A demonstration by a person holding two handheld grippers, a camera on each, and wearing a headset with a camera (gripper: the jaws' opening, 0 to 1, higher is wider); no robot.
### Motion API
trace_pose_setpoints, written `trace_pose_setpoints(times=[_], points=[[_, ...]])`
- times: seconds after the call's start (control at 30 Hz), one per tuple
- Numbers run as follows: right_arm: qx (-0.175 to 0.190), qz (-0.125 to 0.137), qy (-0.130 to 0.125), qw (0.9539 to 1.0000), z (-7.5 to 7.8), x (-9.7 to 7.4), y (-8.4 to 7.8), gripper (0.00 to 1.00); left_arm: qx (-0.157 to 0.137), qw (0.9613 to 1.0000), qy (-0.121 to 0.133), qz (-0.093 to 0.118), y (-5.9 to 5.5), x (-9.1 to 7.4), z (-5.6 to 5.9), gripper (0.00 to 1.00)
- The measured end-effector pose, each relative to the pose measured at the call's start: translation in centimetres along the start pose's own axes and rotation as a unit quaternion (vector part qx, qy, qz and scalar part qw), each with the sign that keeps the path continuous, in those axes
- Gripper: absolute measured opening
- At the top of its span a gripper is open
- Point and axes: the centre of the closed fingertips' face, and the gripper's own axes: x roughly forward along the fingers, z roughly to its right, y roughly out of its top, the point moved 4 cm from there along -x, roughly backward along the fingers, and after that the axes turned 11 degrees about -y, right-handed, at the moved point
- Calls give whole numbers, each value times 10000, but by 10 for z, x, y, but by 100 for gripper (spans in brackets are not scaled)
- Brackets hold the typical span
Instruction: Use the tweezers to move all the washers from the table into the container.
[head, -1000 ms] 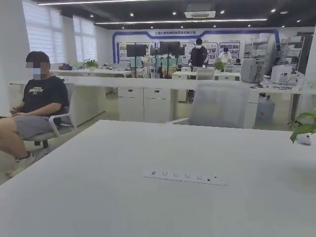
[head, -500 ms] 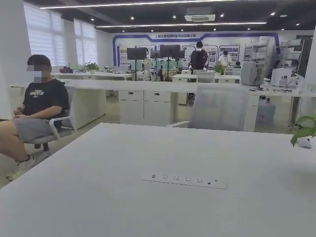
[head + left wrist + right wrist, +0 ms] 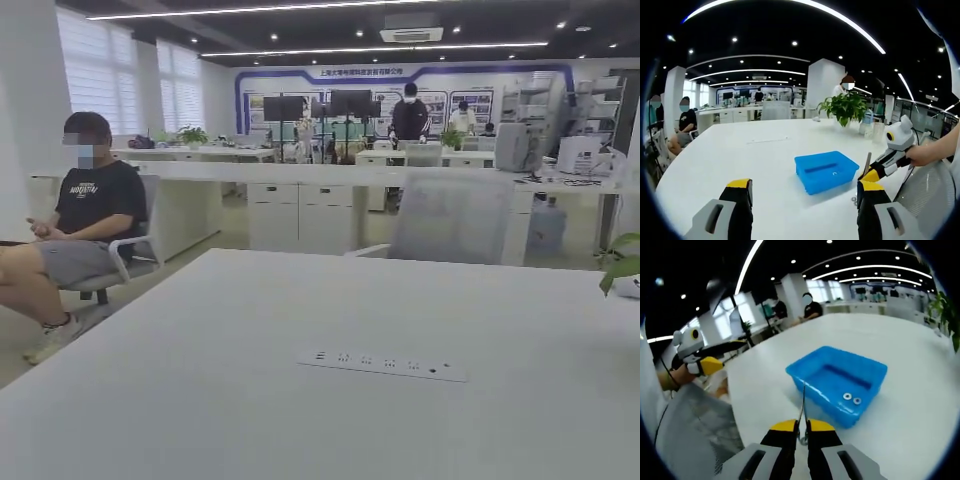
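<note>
While right tongs grip tweezers, container lies ahead.

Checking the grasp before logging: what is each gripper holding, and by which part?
The right gripper is shut on the tweezers near their back end, the rest sticking out ahead. The left gripper is open and holds nothing.

Glossy blue plastic container, shiny metal washers, matt white table
</note>
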Motion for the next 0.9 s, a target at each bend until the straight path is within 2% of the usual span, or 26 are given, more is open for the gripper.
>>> trace_pose_setpoints(times=[0.03, 0.17, 0.3, 0.37, 0.5, 0.6, 0.7, 0.77, 0.9], points=[[-69, 6, -6, 10000, -2, 0, 0, 4, 0, 10000, -2, 1, 0, 0, 0, 87], [-731, -15, 97, 9973, -14, 0, 0, 5, 4, 10000, -9, -5, 0, 0, 0, 87], [-1490, -57, 58, 9888, -22, 0, -2, 4, 0, 10000, -13, -1, 0, 0, 0, 87], [-1630, -71, 24, 9866, -23, 0, -3, 4, 3, 10000, -12, 4, 0, 0, 0, 87], [-1563, -100, -53, 9876, -18, 0, -3, 3, 4, 10000, 4, 17, 1, 0, 0, 87], [-1229, -77, -96, 9923, -14, 1, -1, 3, -1, 10000, 15, 34, 1, 0, -1, 87], [-1137, -45, -171, 9934, -11, -1, 1, 3, 0, 10000, 16, 41, 1, -1, 0, 87], [-790, 153, -90, 9967, -12, -4, 9, 3, 7, 10000, 23, 44, 1, -1, 0, 87], [-563, 320, -16, 9979, -9, -11, 24, 3, 1, 10000, 27, 60, 1, -1, 0, 87]])
